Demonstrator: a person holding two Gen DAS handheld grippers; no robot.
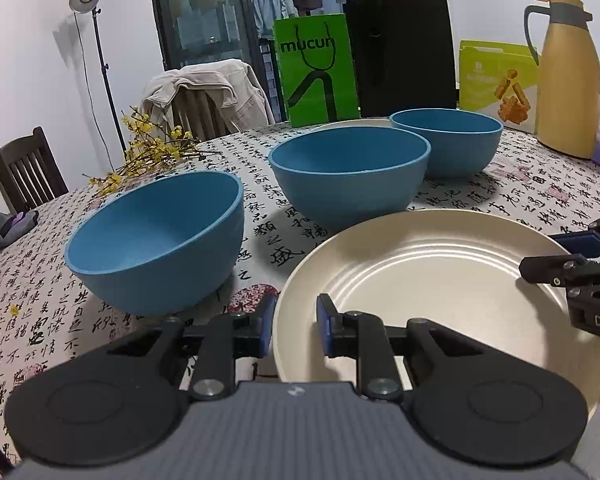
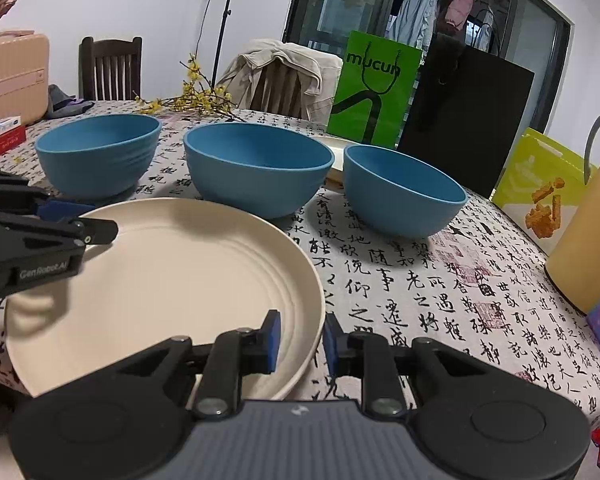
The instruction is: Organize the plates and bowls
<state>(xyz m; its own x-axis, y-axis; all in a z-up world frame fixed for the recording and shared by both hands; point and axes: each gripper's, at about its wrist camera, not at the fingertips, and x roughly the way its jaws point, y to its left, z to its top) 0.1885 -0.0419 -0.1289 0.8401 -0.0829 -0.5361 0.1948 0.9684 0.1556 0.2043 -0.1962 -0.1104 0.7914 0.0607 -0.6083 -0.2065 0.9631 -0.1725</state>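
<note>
A cream plate (image 1: 440,280) (image 2: 160,280) sits between my two grippers near the table's front. My left gripper (image 1: 296,320) (image 2: 88,216) is shut on its left rim, one pad outside the rim and one over the plate. On the opposite rim my right gripper (image 2: 302,338) (image 1: 560,254) is shut the same way. Behind the plate stand three blue bowls in a row: left bowl (image 1: 160,240) (image 2: 100,152), middle bowl (image 1: 348,176) (image 2: 256,168), right bowl (image 1: 448,140) (image 2: 400,196). A second cream plate (image 1: 356,124) (image 2: 336,152) shows partly behind the bowls.
At the back of the calligraphy tablecloth (image 2: 420,300) stand a green bag (image 1: 316,68), a black bag (image 1: 404,52), a snack box (image 1: 496,80) and a yellow jug (image 1: 568,80). A sprig of yellow flowers (image 1: 148,152) lies at the back left. Chairs stand behind.
</note>
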